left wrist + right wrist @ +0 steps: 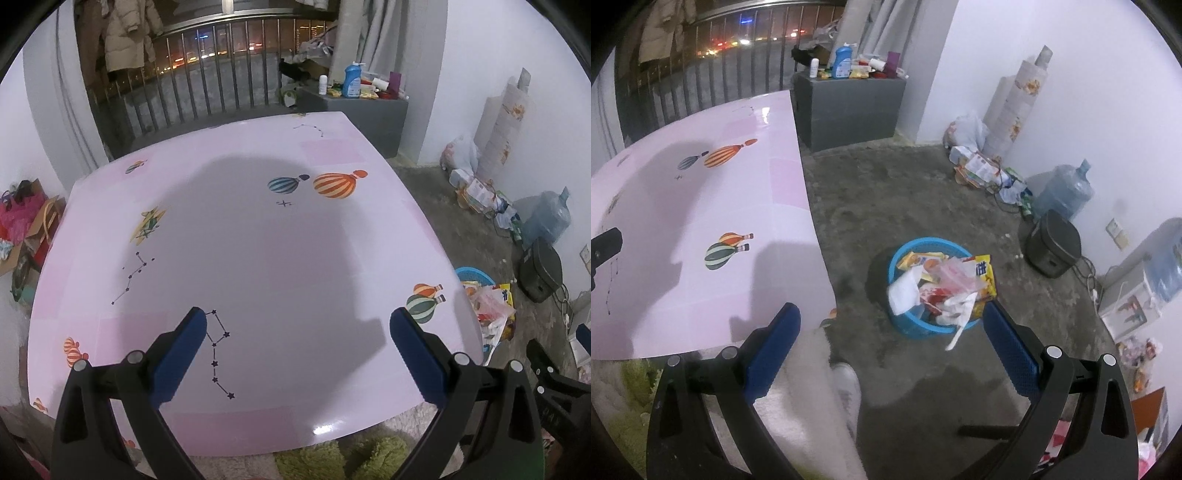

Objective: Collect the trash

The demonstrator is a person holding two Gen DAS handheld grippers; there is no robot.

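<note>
Pink film with balloon and star prints covers the bench (pixel 258 240); we see only shadow across its middle in the left wrist view. Left tool (pixel 297 325) hangs over the near bench edge, blue pads (pixel 184 354) spread wide, nothing between them. Right tool (pixel 892 321) is likewise spread and holds nothing; we see it off the bench's right edge, above the concrete floor (pixel 886 192).

Trash (pixel 942 284): wrappers, a white sheet, a clear bag and a yellow packet, piled in and spilling over the rim of a blue basket (pixel 916 328). The basket stands on the floor just beside the bench's right side; in the right wrist view it lies at about 12 o'clock between the pads. In the left wrist view the same basket (pixel 474 275) shows at 3 o'clock past the bench corner.

At 1 o'clock in the right wrist view: a grey cabinet (pixel 849 110) carrying a blue bottle (pixel 842 62) and small items. At 2 o'clock along the wall: a water jug (pixel 1065 194), a dark appliance (pixel 1052 245), a bag and papers. A white shoe (pixel 847 384) shows at 6 o'clock.
</note>
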